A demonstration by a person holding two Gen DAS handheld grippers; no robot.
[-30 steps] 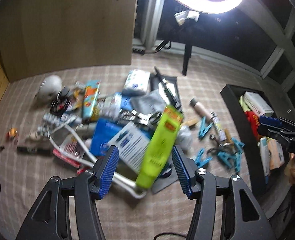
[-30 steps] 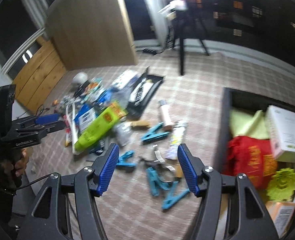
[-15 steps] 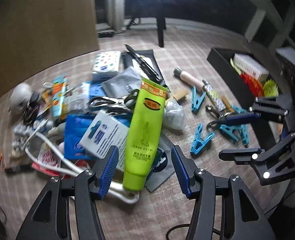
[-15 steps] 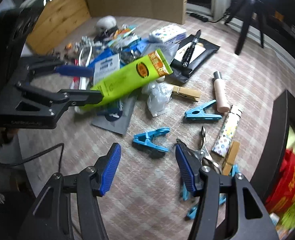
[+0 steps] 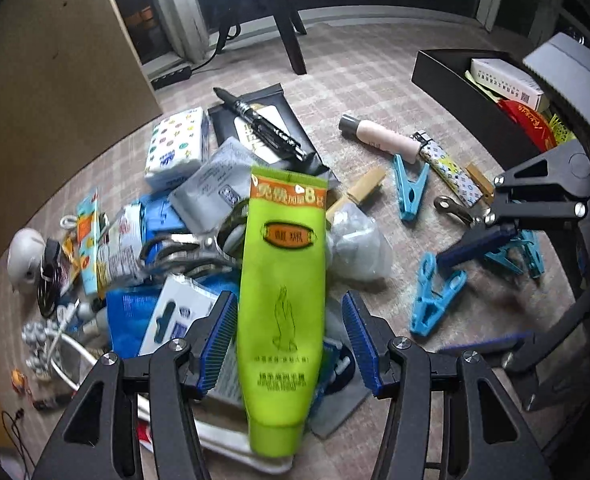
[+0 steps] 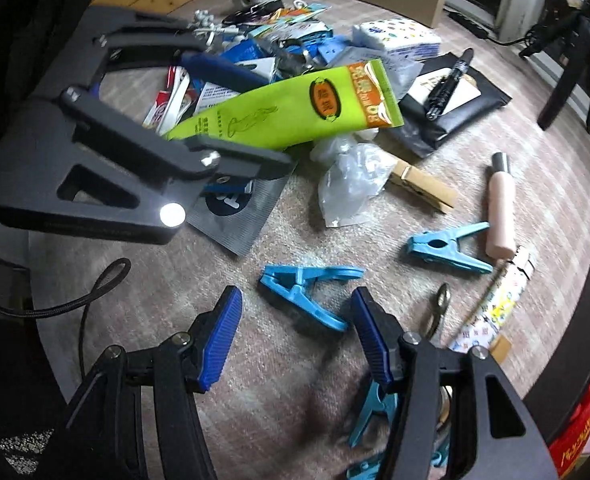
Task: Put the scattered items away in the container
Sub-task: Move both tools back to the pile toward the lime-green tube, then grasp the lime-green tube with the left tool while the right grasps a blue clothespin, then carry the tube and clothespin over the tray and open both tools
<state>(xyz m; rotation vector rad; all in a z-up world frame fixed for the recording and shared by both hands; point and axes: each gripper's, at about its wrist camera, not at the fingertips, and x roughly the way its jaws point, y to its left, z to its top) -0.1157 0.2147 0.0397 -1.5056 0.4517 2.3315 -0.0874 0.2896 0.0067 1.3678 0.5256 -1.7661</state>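
Note:
A lime-green tube (image 5: 283, 280) lies on top of the pile on the checked cloth. My left gripper (image 5: 289, 338) points down over it, open, its blue pads on either side of the tube's lower half without pressing it. The same gripper (image 6: 275, 120) shows in the right wrist view, straddling the tube (image 6: 295, 108). My right gripper (image 6: 295, 332) is open just above a blue clothes peg (image 6: 307, 288), which lies at its fingertips, untouched. The black container (image 5: 455, 80) stands at the right with boxes and a red packet inside.
Around the tube lie scissors (image 5: 187, 248), a tissue pack (image 5: 175, 144), a black pouch with a pen (image 5: 263, 128), a crumpled plastic bag (image 5: 355, 244), a wooden peg (image 5: 359, 192), a pink bottle (image 5: 383, 140), a patterned lighter (image 5: 451, 168) and more blue pegs (image 5: 411, 192). A cardboard panel (image 5: 55, 80) stands behind.
Both grippers have dropped toward the cloth and rolled. The left one now straddles the green tube. The right one has come in over the blue peg.

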